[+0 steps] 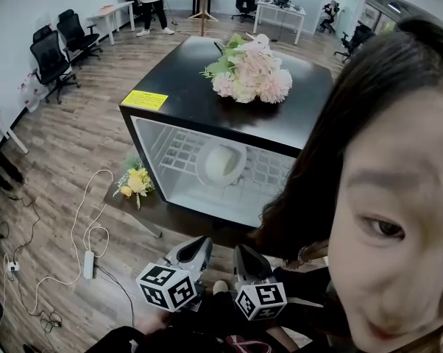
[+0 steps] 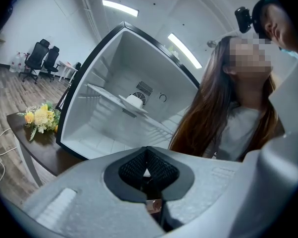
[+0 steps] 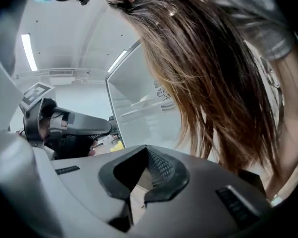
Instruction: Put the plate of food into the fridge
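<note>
- The plate of food (image 1: 221,164) sits inside the fridge (image 1: 185,79), on the wire shelf (image 1: 269,169). The job looks nearly done, so poking in again could knock the plate off the shelf.
- Your left gripper (image 1: 201,243) has its fingers pressed together with nothing in them. Your right gripper (image 1: 241,251) looks the same, with its tips touching and nothing held. Both hang low, near your body and well away from the fridge.
- A person with long hair (image 3: 213,73) is leaning in just beside your right gripper. If you open the fingers there, the hair could get caught. If you swing up fast, you could bump the person.
- I cannot tell if a door covers the front of the fridge. If it is open, the cold gets out.
- The yellow flowers (image 1: 135,182) lie on the low table (image 1: 177,215) by the fridge. A wide swing of your left gripper could sweep them off.
- A white cable (image 1: 82,226) lies on the floor (image 1: 74,138) at your left. Step back without looking and you could trip.
</note>
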A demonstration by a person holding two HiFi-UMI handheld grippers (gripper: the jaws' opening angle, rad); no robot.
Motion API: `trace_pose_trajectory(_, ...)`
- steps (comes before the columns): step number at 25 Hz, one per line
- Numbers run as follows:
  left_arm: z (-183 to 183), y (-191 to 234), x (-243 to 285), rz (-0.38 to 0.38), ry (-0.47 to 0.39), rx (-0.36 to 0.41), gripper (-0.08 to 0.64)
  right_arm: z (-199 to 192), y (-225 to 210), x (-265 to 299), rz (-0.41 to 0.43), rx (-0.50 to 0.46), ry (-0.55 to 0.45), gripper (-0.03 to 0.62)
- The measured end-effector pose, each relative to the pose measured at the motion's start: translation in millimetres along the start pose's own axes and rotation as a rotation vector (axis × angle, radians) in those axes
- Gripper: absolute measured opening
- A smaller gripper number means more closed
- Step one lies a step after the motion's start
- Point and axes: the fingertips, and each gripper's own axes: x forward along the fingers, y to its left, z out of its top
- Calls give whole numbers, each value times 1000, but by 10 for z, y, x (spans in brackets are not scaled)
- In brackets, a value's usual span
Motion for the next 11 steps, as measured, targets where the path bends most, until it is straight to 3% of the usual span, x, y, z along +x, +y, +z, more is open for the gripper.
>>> trace_pose_trajectory(11, -35, -5, -7, 11, 4, 13, 8, 37, 18, -10, 2, -28, -2, 6)
